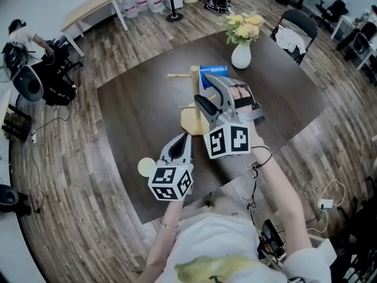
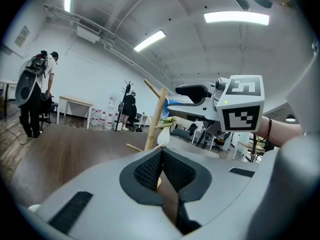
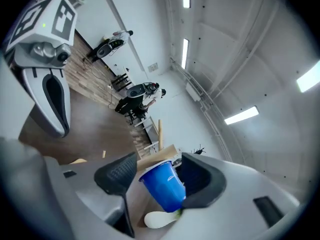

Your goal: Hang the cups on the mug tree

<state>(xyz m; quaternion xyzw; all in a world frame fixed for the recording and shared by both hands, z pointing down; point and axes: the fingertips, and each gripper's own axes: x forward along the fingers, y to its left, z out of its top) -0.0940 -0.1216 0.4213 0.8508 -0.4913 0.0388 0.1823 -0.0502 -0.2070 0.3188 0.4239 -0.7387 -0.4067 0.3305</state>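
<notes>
A: Right gripper (image 1: 206,91)?
B: Jaws spread. The blue cup (image 3: 162,184) sits between them, and one pad stands clear of its wall. The cup is right beside the mug tree (image 1: 194,81) post, among the pegs.
A: Left gripper (image 2: 161,156)?
B: Pads pressed together, nothing in them. It is over the dark table (image 1: 135,117), short of the tree.

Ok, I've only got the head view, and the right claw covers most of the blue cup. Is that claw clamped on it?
Observer: No. The right gripper view shows the blue cup between the jaws of the right claw, which stand open, with a clear gap beside one pad.
Operator: And the left claw, is it carrying anything?
Observer: No. The left gripper view shows the left claw with its jaws closed together and nothing between them, aimed at the mug tree.
</notes>
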